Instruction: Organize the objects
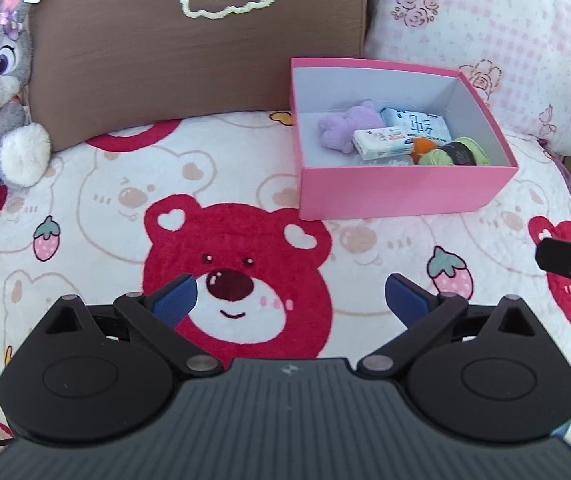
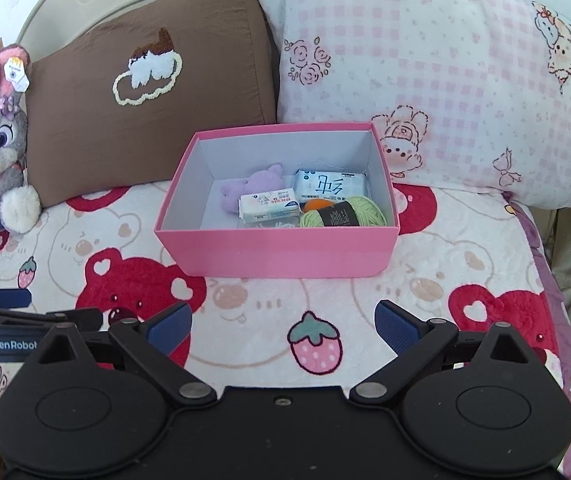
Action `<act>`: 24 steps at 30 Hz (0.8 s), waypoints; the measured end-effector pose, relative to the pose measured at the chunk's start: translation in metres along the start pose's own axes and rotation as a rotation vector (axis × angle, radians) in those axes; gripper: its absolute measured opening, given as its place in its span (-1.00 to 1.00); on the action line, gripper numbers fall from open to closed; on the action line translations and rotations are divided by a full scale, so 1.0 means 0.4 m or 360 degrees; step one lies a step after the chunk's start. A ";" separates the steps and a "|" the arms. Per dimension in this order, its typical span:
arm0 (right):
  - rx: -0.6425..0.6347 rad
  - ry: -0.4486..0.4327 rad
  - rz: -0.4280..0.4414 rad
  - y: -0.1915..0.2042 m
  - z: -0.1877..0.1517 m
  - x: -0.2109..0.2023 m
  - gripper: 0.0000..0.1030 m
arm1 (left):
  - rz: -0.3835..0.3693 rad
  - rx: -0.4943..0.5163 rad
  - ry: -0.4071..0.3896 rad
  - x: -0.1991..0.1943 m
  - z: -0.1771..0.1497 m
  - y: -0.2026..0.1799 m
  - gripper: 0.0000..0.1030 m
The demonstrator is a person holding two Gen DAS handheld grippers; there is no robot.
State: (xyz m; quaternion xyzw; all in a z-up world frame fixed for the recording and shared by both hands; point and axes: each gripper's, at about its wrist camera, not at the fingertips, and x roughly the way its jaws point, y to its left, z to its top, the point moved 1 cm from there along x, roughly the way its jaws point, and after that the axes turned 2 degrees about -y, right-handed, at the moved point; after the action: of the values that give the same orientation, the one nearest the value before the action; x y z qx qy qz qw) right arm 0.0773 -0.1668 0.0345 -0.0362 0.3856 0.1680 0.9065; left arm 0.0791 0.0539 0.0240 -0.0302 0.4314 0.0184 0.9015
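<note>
Near you, at the bottom of each view, your left gripper (image 1: 289, 300) and right gripper (image 2: 283, 326) are spread wide and carry nothing, while farther, in the middle, the pink box (image 2: 277, 254) already contains the small items, so little seems left.

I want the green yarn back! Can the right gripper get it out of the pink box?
Probably yes: the right gripper is open and empty, the pink box has no lid, and the green yarn lies on top.
</note>
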 end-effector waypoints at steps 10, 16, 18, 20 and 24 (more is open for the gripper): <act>-0.0101 0.0010 -0.0051 0.025 -0.036 -0.028 0.93 | 0.0010 -0.0062 0.0053 -0.029 -0.029 0.015 0.98; -0.0100 0.0019 -0.0084 0.022 -0.053 -0.033 0.93 | 0.0001 -0.0067 0.0085 -0.026 -0.043 0.015 0.98; -0.0082 0.0020 -0.0095 0.018 -0.057 -0.033 0.93 | 0.0000 -0.0066 0.0087 -0.028 -0.044 0.017 0.98; -0.0073 0.0026 -0.0119 0.017 -0.060 -0.032 0.93 | 0.0009 -0.0056 0.0079 -0.029 -0.046 0.015 0.98; -0.0078 0.0036 -0.0163 0.029 -0.062 -0.029 0.93 | 0.0015 -0.0048 0.0100 -0.026 -0.049 0.015 0.98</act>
State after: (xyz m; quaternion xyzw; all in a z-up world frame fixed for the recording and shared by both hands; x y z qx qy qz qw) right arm 0.0489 -0.1640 0.0259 -0.0801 0.3892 0.1303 0.9084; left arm 0.0569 0.0585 0.0197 -0.0424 0.4593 0.0281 0.8868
